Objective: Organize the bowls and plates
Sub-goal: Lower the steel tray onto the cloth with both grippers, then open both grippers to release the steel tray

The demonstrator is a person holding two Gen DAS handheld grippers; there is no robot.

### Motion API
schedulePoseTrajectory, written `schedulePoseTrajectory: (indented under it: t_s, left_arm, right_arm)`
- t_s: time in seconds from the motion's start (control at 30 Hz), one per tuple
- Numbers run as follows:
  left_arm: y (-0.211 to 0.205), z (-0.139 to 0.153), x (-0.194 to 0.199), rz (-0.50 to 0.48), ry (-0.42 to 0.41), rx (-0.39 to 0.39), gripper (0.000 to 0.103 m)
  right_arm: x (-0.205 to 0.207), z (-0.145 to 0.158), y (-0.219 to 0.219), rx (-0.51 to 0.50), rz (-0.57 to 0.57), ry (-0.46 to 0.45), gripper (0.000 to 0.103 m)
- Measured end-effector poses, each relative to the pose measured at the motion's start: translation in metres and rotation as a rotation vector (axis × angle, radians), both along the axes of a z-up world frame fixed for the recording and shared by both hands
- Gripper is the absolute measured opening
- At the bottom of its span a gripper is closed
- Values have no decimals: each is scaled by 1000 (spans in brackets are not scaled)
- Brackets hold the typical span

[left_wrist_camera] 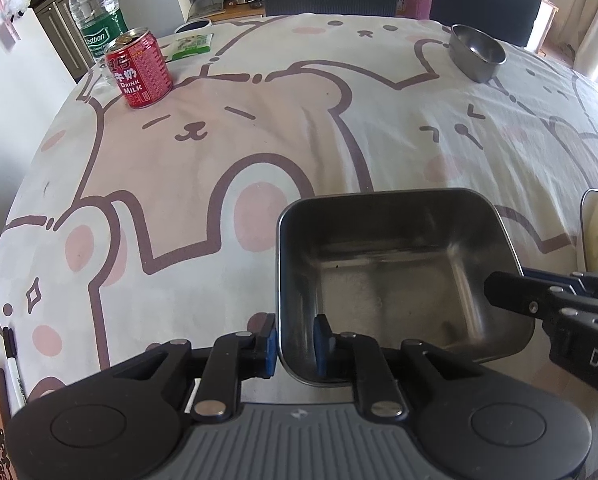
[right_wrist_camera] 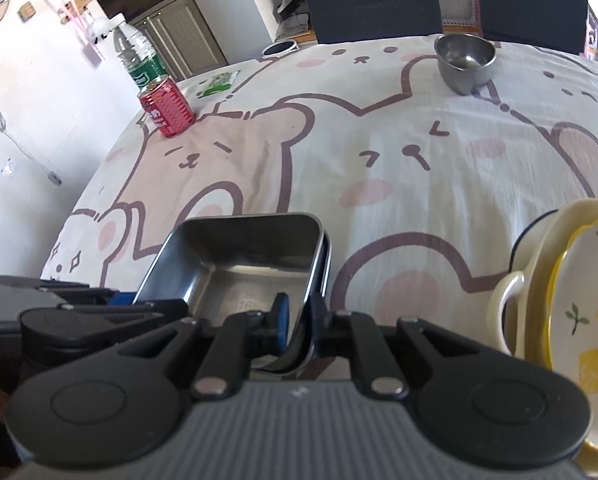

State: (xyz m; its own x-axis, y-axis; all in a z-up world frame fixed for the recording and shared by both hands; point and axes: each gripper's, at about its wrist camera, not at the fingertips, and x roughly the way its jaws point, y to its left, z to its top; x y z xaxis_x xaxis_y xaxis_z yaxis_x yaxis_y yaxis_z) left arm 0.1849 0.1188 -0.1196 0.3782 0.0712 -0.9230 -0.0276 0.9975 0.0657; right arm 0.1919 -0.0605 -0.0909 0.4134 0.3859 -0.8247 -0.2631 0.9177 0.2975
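A square steel tray [left_wrist_camera: 399,272] lies on the bear-print tablecloth [left_wrist_camera: 219,152], close in front of both cameras. My left gripper [left_wrist_camera: 296,342] is shut on its near-left wall, one blue pad outside and one inside. In the same view my right gripper [left_wrist_camera: 515,292] reaches in from the right over the tray's right rim. The right wrist view shows my right gripper [right_wrist_camera: 297,320] shut on the near-right wall of the tray [right_wrist_camera: 235,264], where a second rim shows just beneath the first. My left gripper [right_wrist_camera: 99,308] holds its left side. A round steel bowl [right_wrist_camera: 465,58] stands at the far right.
Cream dishes with yellow flowers [right_wrist_camera: 579,312] are stacked at the right, next to the tray. A red milk can [left_wrist_camera: 139,68], a water bottle [left_wrist_camera: 95,4] and a green packet [left_wrist_camera: 191,46] stand at the far left. A pen [left_wrist_camera: 13,364] lies by the near-left edge. Dark chairs [right_wrist_camera: 375,0] stand behind the table.
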Motion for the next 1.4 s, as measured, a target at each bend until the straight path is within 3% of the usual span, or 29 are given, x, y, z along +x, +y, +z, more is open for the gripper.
schedulePoseTrajectory:
  t_s: [0.53, 1.0, 1.2, 1.27, 1.4]
  left_arm:
    - [2, -3, 1, 5, 23, 26, 13]
    - [-1, 12, -7, 8, -6, 14, 16]
    - [-1, 23, -16, 5, -26, 10, 16]
    - [0, 28, -20, 11, -43, 17, 27]
    - [0, 44, -31, 17, -107, -2, 49]
  right_arm:
    - [-4, -1, 4, -81, 42, 2, 9]
    - [-6, -1, -2, -39, 34, 45, 13]
    - [-11, 4, -10, -17, 44, 31, 21]
    - [-14, 8, -11, -13, 61, 14, 35]
    - [-22, 23, -13, -40, 95, -58, 52]
